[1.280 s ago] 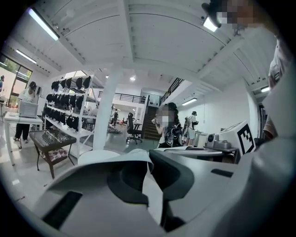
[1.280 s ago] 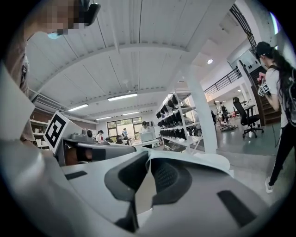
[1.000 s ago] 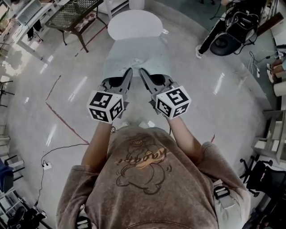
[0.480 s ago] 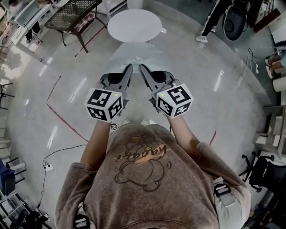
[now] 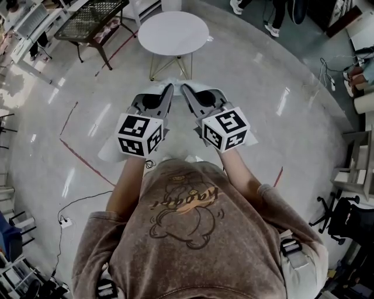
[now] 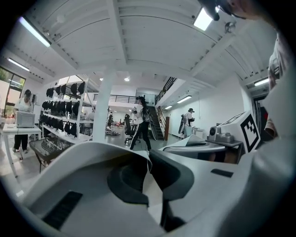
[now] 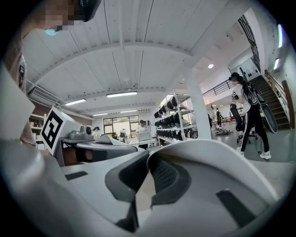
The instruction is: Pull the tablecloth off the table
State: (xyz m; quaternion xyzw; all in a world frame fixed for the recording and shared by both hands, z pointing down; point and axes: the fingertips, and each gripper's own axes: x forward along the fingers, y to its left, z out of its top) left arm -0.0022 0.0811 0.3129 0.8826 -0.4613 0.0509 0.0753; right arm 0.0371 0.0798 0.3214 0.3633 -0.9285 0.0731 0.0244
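Note:
In the head view the round white table (image 5: 173,33) stands bare, its thin legs showing underneath. The pale tablecloth (image 5: 112,147) hangs clear of it, draped from my two grippers down toward the floor. My left gripper (image 5: 169,89) and right gripper (image 5: 186,89) are side by side in front of my chest, tips close together, both shut on the cloth's edge. In the left gripper view, a fold of cloth (image 6: 151,185) is pinched between the jaws of the left gripper (image 6: 149,159). The right gripper view shows the cloth (image 7: 142,190) clamped in the right gripper (image 7: 148,159).
A dark mesh-topped table (image 5: 93,16) stands at the far left. Red tape lines (image 5: 82,155) and a cable with a power strip (image 5: 63,221) lie on the shiny floor. Shelving (image 5: 357,169) and a chair (image 5: 345,225) are at the right. A person's feet (image 5: 270,23) show beyond the table.
The cloth, stretched between table and grippers a second ago, has slid fully off; the tabletop is bare and the cloth now hangs below the grippers. Both grippers stay shut and barely moved.

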